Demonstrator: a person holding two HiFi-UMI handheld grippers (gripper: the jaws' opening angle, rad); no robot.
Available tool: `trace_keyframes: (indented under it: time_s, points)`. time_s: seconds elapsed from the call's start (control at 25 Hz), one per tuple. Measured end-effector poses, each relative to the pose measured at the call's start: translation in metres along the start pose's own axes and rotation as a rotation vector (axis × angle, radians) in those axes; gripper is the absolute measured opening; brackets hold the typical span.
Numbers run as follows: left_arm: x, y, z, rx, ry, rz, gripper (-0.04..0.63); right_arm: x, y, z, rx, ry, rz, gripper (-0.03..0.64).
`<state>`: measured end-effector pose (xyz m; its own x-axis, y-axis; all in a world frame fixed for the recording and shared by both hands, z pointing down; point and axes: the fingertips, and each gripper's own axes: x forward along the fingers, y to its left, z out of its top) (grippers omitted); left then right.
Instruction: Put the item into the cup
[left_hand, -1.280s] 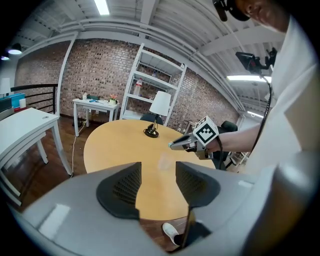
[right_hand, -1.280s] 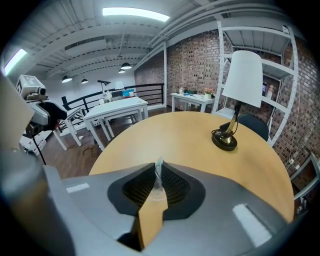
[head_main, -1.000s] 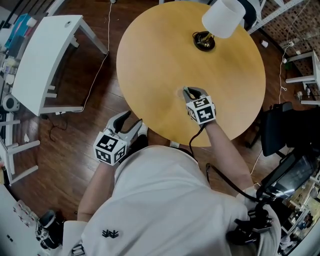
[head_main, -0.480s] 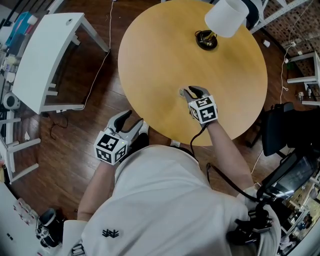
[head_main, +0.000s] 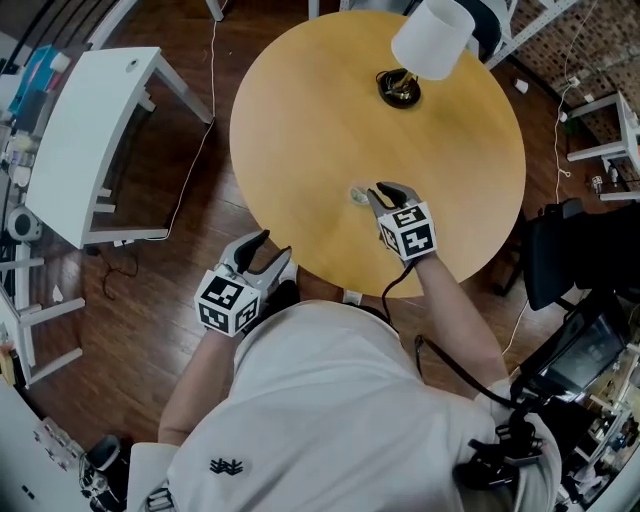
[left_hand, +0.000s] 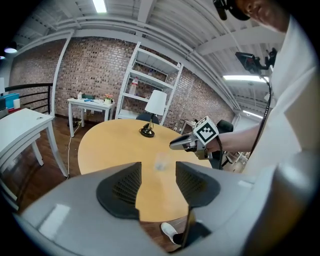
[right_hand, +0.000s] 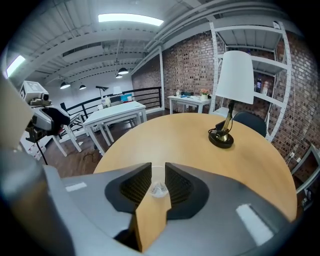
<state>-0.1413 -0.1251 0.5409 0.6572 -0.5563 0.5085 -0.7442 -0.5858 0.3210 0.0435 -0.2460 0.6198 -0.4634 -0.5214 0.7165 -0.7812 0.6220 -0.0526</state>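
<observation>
A small clear cup (head_main: 358, 193) stands on the round wooden table (head_main: 300, 110), near its front edge. My right gripper (head_main: 377, 192) hovers right beside it, tips at the cup's rim. In the right gripper view the cup (right_hand: 159, 187) shows through the narrow gap of the right gripper (right_hand: 158, 172), with something small and clear lying in its bottom. The jaws are closing and the pads do not press on anything. My left gripper (head_main: 268, 245) is held off the table over the floor, open and empty. The left gripper (left_hand: 158, 175) looks towards the faint cup (left_hand: 161, 162).
A lamp with a white shade (head_main: 432, 38) and black base (head_main: 399, 87) stands at the table's far side. A white desk (head_main: 90, 130) is to the left. A black chair (head_main: 560, 260) and equipment stand to the right. Cables run over the dark wooden floor.
The right gripper's jaws have parted from nearly shut, and the gripper has edged a little to the right, so the cup shows beside its tips. The left gripper has hardly moved.
</observation>
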Motion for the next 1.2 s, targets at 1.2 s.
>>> trace_keyframes:
  time_s: [1.2]
  points:
    - [0.057,-0.15,0.011,0.146,0.015,-0.071,0.186,-0.226,-0.024,-0.076,0.052,-0.23,-0.1,0.084]
